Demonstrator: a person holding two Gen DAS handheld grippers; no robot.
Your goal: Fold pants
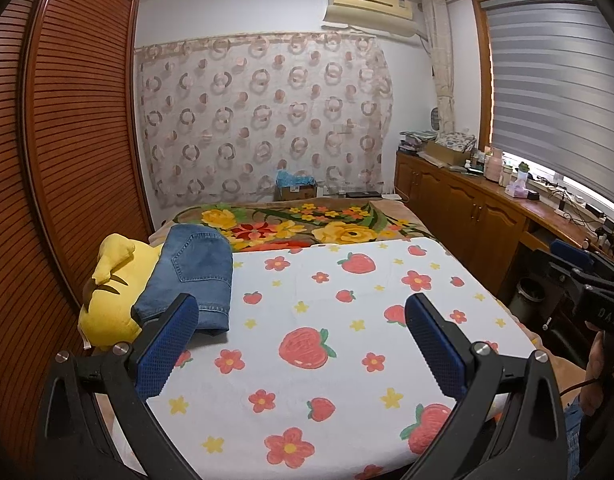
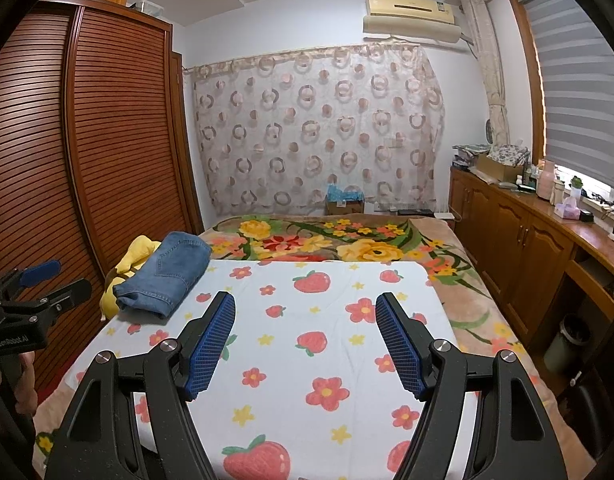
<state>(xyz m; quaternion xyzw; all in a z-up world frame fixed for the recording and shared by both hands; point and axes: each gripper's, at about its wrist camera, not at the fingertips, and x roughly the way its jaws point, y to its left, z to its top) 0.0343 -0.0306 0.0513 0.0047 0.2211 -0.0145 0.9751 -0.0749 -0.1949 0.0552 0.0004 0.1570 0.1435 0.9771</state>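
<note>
Strawberry-printed white cotton sheet (image 1: 339,320) is covering the bed, a fuzzy floral blanket (image 2: 347,240) lying beyond. Folded blue denim pants (image 1: 195,276) are resting at ten o'clock, leaning on a soft yellow plush (image 1: 111,280). Left gripper (image 1: 303,316) and right gripper (image 2: 305,312) are hovering spread wide, gripping nothing.

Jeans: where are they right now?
The jeans lie folded at the strawberry sheet's far left edge, partly resting on the yellow plush, in both views; neither tool holds them.
</note>
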